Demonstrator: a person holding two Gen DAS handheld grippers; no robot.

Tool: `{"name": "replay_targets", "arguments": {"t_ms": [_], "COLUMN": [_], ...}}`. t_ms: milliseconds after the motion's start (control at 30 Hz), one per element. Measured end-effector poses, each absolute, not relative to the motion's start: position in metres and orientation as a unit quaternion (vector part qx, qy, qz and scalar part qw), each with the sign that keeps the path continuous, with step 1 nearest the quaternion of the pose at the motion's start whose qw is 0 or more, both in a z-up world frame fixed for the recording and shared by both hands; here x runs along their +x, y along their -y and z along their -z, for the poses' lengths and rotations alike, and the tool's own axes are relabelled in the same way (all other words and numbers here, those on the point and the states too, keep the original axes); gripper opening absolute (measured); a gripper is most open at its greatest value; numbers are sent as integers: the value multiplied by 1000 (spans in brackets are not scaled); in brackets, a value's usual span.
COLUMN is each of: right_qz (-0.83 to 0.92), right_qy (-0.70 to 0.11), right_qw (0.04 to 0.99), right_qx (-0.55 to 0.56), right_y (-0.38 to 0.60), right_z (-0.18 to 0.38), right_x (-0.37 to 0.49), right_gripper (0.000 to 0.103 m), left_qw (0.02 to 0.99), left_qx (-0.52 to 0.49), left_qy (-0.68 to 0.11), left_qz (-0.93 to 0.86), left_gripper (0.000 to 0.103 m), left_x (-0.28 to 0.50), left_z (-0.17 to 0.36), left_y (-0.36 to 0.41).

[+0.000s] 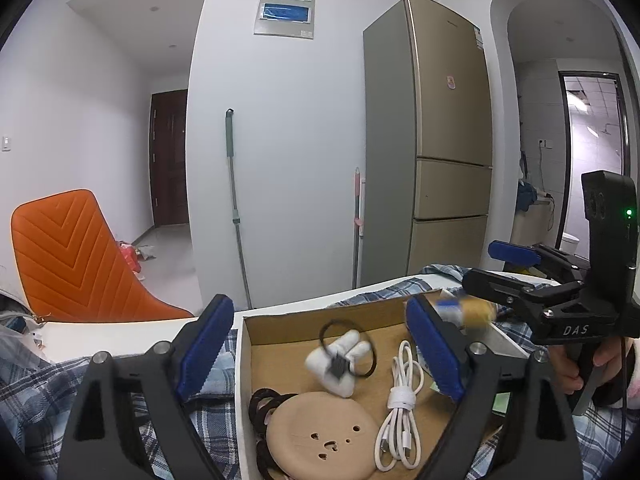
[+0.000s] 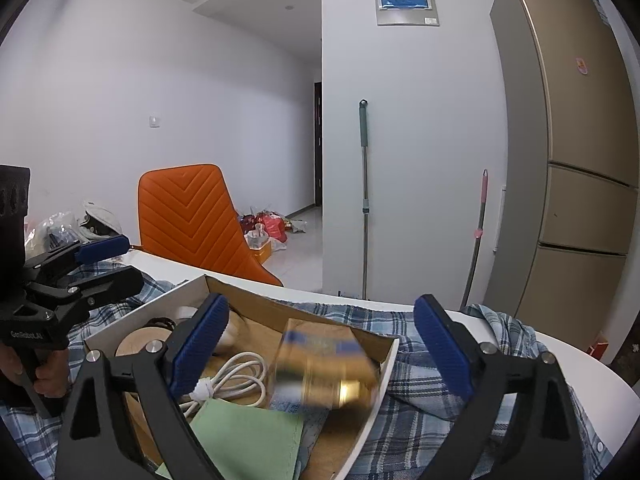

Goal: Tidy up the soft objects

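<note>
Both grippers hung over an open cardboard box (image 1: pixel 280 322) that sat on a blue plaid cloth (image 2: pixel 440 364), and the step in hand looked like dropping items into the box. The left gripper (image 1: pixel 320 344) had its jaws spread wide with nothing between them, and a white soft object with a black hair tie (image 1: pixel 340 362) appeared blurred just below, probably mid-fall into the box. The right gripper (image 2: pixel 322 344) was likewise wide open and empty; a gold and blue packet (image 2: pixel 324 372), smeared by motion, lay or was falling at the box's near right corner, though the blur left its exact nature unclear. Inside the box lay a coiled white cable (image 1: pixel 400 400), a tan round pad (image 1: pixel 322 436), dark hair ties (image 1: pixel 264 404) and a green sheet (image 2: pixel 248 436). The next move likely called for pulling both grippers back and finding whatever soft thing remained on the cloth. The cloth covered a white table (image 2: pixel 568 356); behind stood an orange chair (image 2: pixel 192 212), a mop (image 2: pixel 364 200) against the white wall, and a gold fridge (image 1: pixel 448 140).
</note>
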State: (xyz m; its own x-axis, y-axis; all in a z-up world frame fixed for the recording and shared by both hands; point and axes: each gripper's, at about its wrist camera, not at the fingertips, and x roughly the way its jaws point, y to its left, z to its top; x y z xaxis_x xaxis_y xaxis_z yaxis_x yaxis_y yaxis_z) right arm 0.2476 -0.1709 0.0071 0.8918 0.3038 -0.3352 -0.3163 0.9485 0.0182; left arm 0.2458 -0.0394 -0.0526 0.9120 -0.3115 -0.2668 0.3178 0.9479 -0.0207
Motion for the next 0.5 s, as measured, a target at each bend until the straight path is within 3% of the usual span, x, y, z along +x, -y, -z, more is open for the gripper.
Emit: {"name": "replay_targets", "arguments": {"t_ms": [500], "right_qz": [-159], "right_qy": [-169], "right_qw": [973], "right_qx": [-19], "right_y": [172], "right_z": [-8], "right_x": [247], "right_gripper": [93], "left_qw": [978], "left_qx": [12], "left_qy": [-134], "left_qz": [160], "left_gripper": [90], "left_x": [247], "left_z": [53], "left_y": [38]}}
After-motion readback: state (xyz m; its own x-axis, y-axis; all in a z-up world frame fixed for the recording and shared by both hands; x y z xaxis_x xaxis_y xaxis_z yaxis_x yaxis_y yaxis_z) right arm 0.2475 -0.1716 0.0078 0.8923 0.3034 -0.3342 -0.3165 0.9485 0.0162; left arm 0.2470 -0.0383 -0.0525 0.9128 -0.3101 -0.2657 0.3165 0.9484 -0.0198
